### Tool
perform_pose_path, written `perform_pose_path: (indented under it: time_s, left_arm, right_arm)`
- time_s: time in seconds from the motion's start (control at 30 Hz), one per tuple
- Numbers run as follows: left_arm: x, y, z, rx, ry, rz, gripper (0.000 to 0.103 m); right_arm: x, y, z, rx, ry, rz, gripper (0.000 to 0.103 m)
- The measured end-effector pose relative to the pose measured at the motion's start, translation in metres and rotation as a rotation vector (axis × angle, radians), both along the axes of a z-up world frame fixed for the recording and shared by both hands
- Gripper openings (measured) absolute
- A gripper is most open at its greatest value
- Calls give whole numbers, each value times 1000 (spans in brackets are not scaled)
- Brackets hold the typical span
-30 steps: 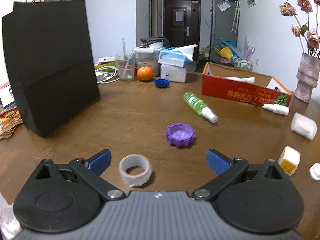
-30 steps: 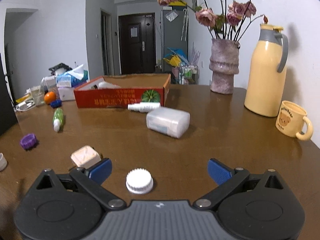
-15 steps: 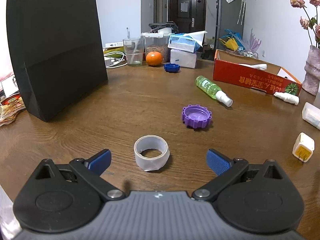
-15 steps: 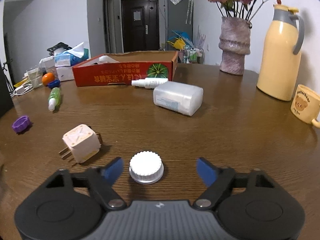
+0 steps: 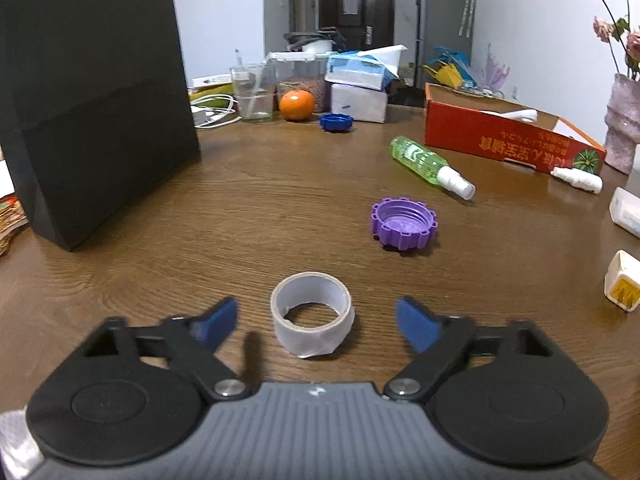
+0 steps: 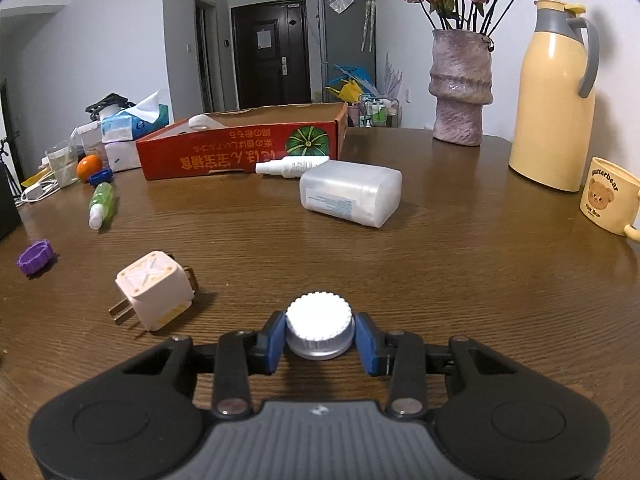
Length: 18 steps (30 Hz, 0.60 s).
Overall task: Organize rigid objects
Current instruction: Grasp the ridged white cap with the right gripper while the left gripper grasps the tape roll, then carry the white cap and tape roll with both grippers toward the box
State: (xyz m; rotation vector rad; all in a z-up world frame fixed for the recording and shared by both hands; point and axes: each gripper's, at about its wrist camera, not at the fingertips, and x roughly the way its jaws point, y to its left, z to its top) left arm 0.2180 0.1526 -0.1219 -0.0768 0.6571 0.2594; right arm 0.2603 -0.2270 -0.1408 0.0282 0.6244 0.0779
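Note:
My left gripper is open, its blue pads on either side of a clear tape roll that lies flat on the wooden table. Beyond it lie a purple cap, a green spray bottle and a blue cap. My right gripper is shut on a white ribbed cap at table level. A cream plug adapter lies to its left, with a translucent box and a white spray bottle ahead. The red cardboard box stands behind them.
A tall black paper bag stands at the left. An orange, a glass and tissue boxes crowd the far edge. A vase of flowers, a yellow thermos and a bear mug stand at the right.
My right gripper has closed on the white cap. My left gripper has moved forward so the tape roll sits between its pads, which have narrowed a little.

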Motion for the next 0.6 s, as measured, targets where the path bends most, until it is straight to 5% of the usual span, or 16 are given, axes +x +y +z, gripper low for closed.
perform_pose_path:
  time_s: [0.2,0.6]
  left_arm:
    - [9,-2,-8,-2,18,-16,45]
    - [2,-9,-4,11,-26,-38,44]
  right_arm:
    - [0,1,0,-1,-1,-3,37]
    - [-1,1,0,0,-2,-3,37]
